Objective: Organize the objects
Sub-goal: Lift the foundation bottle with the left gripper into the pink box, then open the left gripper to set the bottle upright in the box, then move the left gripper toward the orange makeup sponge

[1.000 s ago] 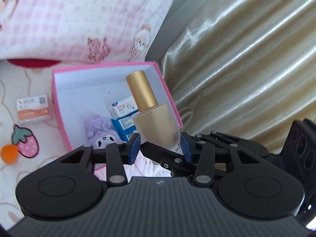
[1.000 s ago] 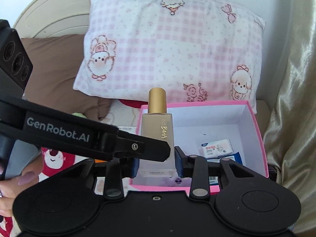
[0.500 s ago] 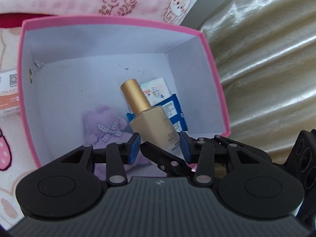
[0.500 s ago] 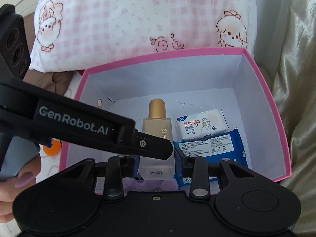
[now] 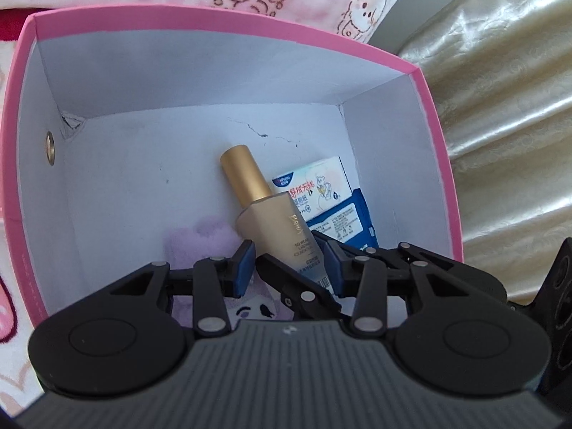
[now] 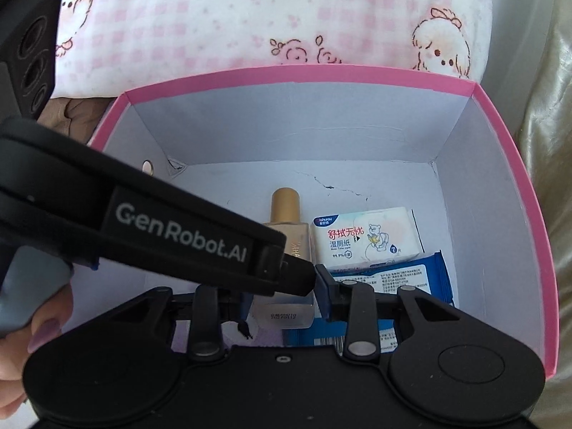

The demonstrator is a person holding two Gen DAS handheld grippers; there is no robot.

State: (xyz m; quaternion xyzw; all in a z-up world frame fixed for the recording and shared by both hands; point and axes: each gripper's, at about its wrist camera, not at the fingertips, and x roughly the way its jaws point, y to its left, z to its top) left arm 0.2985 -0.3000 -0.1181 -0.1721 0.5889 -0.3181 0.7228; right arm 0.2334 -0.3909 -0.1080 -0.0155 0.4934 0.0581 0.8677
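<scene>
A beige foundation bottle (image 5: 282, 228) with a gold cap is held low inside the pink box (image 5: 250, 21), tilted, cap pointing to the far wall. Both grippers grip its base: my left gripper (image 5: 287, 264) from one side and my right gripper (image 6: 286, 296) from the other. In the right wrist view the bottle (image 6: 286, 228) shows behind the left gripper's arm (image 6: 161, 228). A purple plush toy (image 5: 200, 243) lies under the bottle, and a white wipes pack (image 6: 364, 239) lies beside it on a blue pack (image 6: 404, 279).
The pink box (image 6: 514, 164) has white inner walls and sits on the bed. A pink checked pillow (image 6: 250, 18) lies behind it. Shiny gold fabric (image 5: 507, 114) lies to the right of the box.
Both grippers have carried the bottle from above the box rim down into the box, closer to the plush toy and the wipes packs.
</scene>
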